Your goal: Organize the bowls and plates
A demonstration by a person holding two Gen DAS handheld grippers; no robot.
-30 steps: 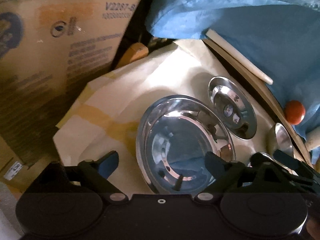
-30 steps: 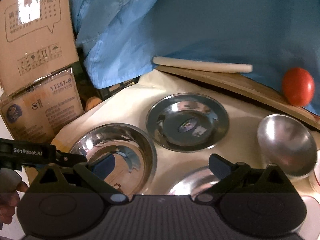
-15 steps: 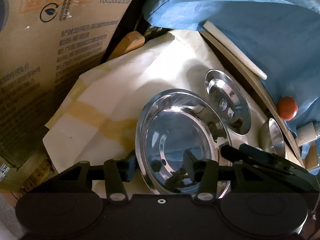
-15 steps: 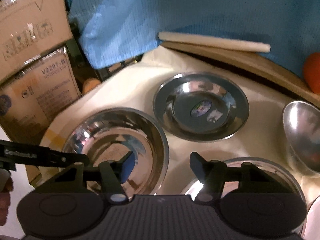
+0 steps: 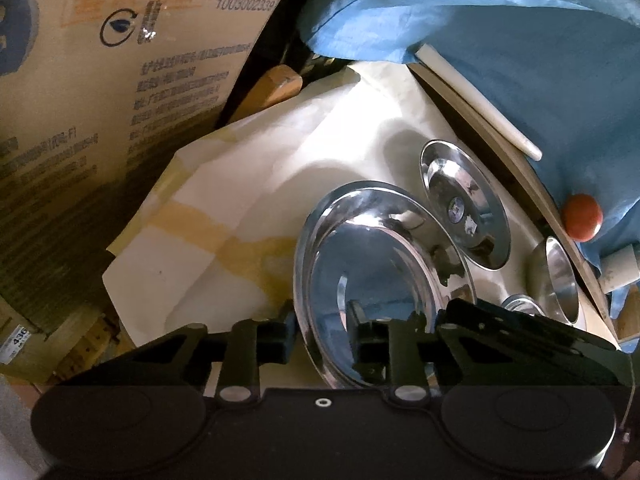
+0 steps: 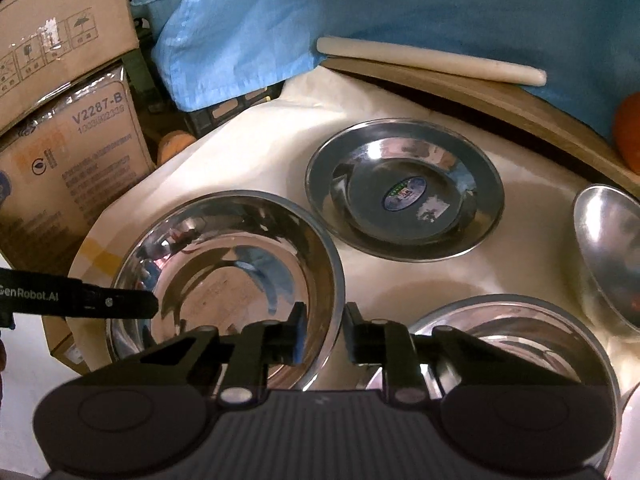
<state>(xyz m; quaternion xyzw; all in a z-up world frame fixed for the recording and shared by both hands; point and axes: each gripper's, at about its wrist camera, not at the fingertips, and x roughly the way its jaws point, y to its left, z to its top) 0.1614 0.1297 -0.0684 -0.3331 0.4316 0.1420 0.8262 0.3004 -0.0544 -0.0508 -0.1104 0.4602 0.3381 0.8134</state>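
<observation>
A large steel bowl (image 5: pixel 380 272) (image 6: pixel 224 264) sits on the cream cloth. My left gripper (image 5: pixel 322 338) is closed on its left rim. My right gripper (image 6: pixel 324 334) is closed on its right rim. Both sets of jaws straddle the rim closely. The left gripper shows in the right wrist view at the far left (image 6: pixel 80 304). The right gripper shows in the left wrist view (image 5: pixel 520 336). A steel plate (image 6: pixel 404 188) (image 5: pixel 464 204) with a sticker lies beyond the bowl. A second steel bowl (image 6: pixel 520 344) lies to the right. A small steel bowl (image 6: pixel 612 252) (image 5: pixel 556 280) stands at far right.
Cardboard boxes (image 5: pixel 100 100) (image 6: pixel 68 156) stand close on the left. Blue fabric (image 6: pixel 400 12) hangs behind. A wooden board (image 6: pixel 480 108) and a pale rolling pin (image 6: pixel 428 58) lie at the back, with an orange-red ball (image 5: pixel 582 216) at the right.
Both grippers moved onto the large bowl and narrowed from wide open to closed on its rim, left on the left side, right on the right side.
</observation>
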